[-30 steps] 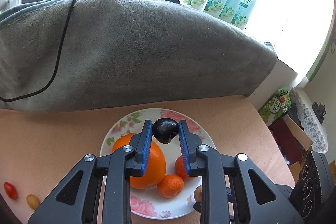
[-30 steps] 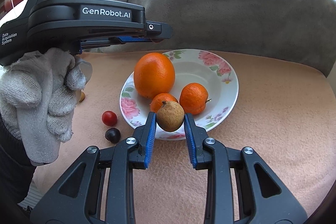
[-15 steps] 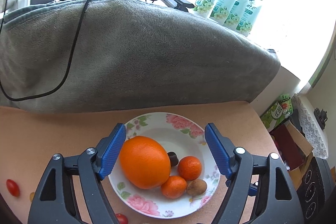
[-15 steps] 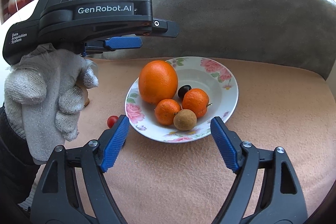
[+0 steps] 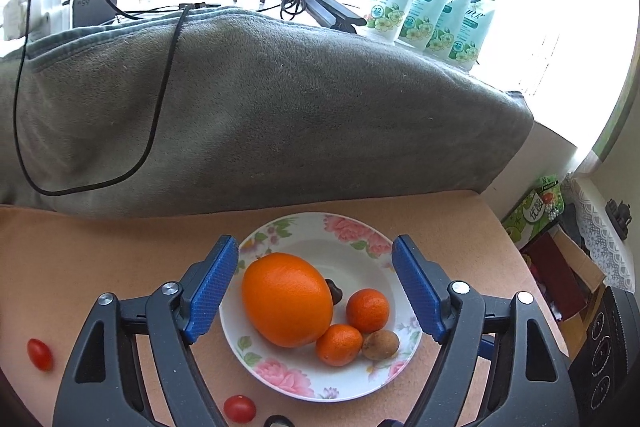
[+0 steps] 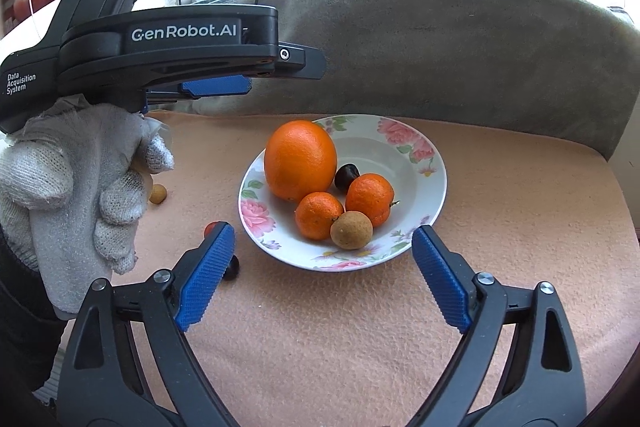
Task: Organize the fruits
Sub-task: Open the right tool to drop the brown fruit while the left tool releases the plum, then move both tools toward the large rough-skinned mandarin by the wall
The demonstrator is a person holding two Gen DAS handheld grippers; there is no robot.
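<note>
Peach-coloured blanket still has loose fruit on it, all lying left of the floral plate (image 6: pixel 434 163), so the left gripper (image 5: pixel 316 291) is nearer. It hangs wide apart and empty. The right gripper (image 6: pixel 320 275) is opening, nothing between its jaws. Nearest left: an oval cherry tomato (image 5: pixel 239 408), long axis sideways, then a dark grape (image 6: pixel 232 271).

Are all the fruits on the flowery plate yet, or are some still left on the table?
Not all yet. Done: the plate holds a big orange, two small oranges, a brown longan and a dark fruit. In hand: nothing; the left gripper is open and empty, and the right gripper is opening, also empty. Left: cherry tomatoes, another longan and a dark fruit lie on the table.
</note>
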